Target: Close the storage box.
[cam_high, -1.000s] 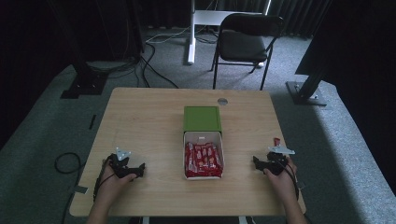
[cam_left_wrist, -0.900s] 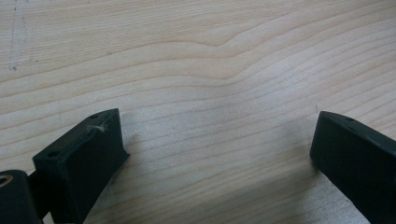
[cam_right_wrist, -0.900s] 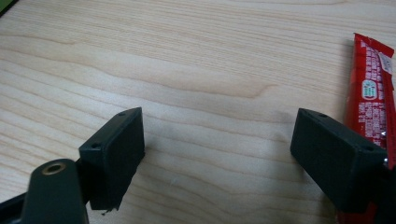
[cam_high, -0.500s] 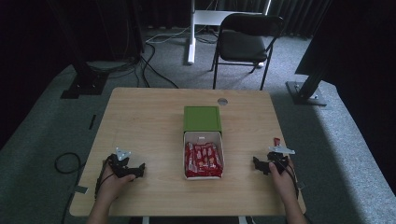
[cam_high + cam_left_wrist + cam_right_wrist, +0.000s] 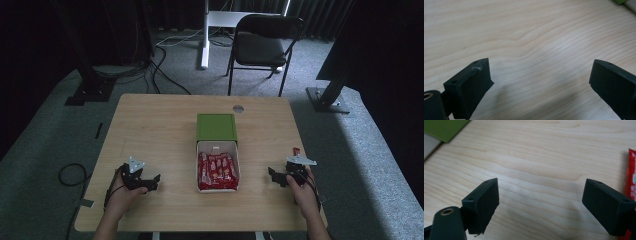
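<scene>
Red wrapper (image 5: 631, 173) lies beside the right gripper (image 5: 540, 205); both it and left gripper (image 5: 540, 85) gape wide, empty.

left gripper (image 5: 150, 182) on table (image 5: 160, 130) | right gripper (image 5: 275, 176) on table | snack box (image 5: 218, 165) between

Soft overhead light falls on the bench (image 5: 160, 135); the room behind is dark. Close up, the fingers (image 5: 471, 85) are blurred and cast faint shadows.
</scene>
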